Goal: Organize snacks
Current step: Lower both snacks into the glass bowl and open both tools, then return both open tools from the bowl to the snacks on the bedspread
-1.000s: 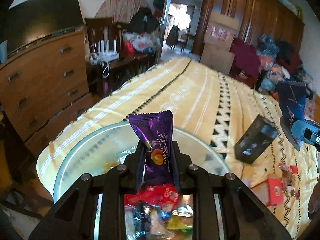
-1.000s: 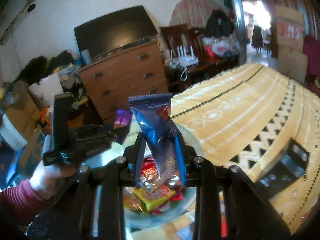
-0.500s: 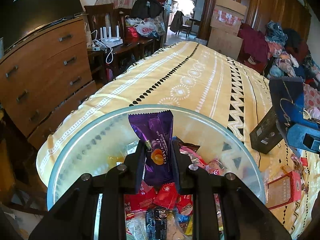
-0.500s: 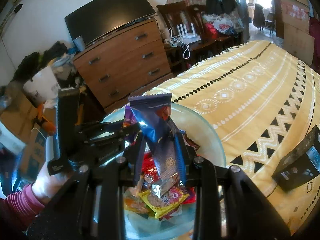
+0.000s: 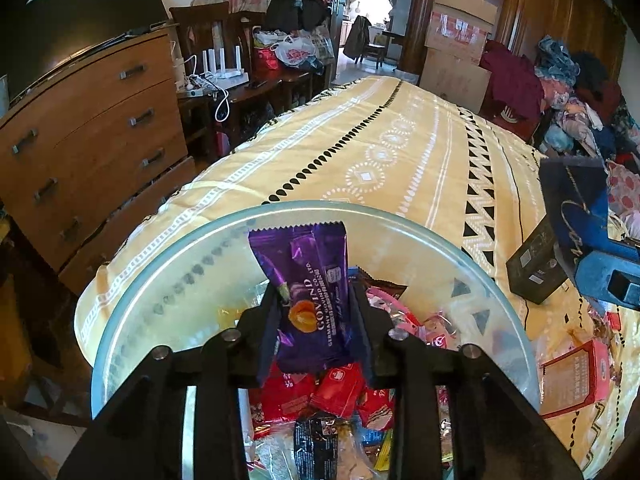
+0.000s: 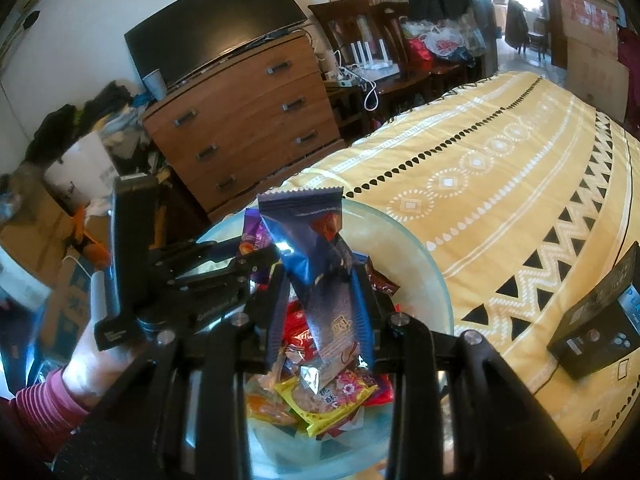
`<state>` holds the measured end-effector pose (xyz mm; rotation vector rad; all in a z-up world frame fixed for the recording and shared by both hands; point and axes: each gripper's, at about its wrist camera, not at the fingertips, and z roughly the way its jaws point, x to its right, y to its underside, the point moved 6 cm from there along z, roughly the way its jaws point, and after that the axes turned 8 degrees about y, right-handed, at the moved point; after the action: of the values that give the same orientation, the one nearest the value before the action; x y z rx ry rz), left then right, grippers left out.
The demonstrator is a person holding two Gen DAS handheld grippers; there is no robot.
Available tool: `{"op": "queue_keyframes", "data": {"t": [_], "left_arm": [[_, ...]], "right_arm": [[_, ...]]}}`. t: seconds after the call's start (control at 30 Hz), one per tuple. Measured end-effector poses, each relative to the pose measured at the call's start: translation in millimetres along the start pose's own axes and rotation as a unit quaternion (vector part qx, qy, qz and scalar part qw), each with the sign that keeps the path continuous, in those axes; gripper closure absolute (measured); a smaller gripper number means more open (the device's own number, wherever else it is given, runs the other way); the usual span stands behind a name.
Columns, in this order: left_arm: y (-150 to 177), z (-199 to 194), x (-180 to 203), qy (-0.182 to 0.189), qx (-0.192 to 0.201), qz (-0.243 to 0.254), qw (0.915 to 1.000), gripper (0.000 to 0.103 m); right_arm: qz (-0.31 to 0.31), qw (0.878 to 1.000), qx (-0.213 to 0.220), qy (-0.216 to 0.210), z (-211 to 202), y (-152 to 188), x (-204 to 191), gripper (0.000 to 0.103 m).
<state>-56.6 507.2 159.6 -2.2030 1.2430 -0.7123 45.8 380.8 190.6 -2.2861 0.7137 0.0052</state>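
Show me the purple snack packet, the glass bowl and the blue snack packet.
purple snack packet [image 5: 310, 300]: left wrist view, its printed front.
glass bowl [image 5: 168, 280]: left wrist view, bare inner wall.
blue snack packet [image 6: 312, 248]: right wrist view, upper half.

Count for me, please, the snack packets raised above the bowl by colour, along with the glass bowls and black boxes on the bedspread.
Purple packet: 1
Blue packet: 1
Glass bowl: 1
Black box: 1
Total: 4

A cluttered room with white walls. A wooden chest of drawers [image 6: 248, 120] stands against the wall, a dark flat television [image 6: 212, 16] on top. Beside it are dark wooden chairs [image 5: 208, 36] and a bright open doorway [image 5: 368, 12]. Cardboard boxes [image 5: 460, 52] and heaped clothes [image 5: 568, 80] fill the far side.
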Motion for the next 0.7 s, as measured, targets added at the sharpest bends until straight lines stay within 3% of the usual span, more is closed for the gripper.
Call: {"op": "queue_keyframes", "data": {"t": [0.07, 0.13, 0.17, 0.3, 0.4, 0.7], "left_arm": [[0, 1, 1, -0.005, 0.0, 0.001, 1.0, 0.058], [1, 2, 1, -0.011, 0.0, 0.001, 0.9999, 0.058], [1, 2, 0, -0.013, -0.001, 0.001, 0.9999, 0.058], [2, 4, 0, -0.02, -0.003, 0.0, 0.9998, 0.056], [2, 3, 0, -0.025, 0.002, 0.0, 0.9997, 0.046], [1, -6, 11, -0.031, 0.007, 0.009, 0.9995, 0.045]], "right_arm": [[0.006, 1.0, -0.002, -0.003, 2, 2, 2, 0.066], [0.011, 1.0, -0.004, -0.006, 3, 3, 3, 0.05], [0.014, 1.0, -0.003, -0.003, 2, 3, 4, 0.048], [0.012, 1.0, 0.003, -0.004, 0, 3, 2, 0.046], [0.007, 1.0, 0.008, -0.006, -4, 2, -1, 0.044], [-0.009, 1.0, 0.025, 0.002, -17, 6, -3, 0.033]]}}
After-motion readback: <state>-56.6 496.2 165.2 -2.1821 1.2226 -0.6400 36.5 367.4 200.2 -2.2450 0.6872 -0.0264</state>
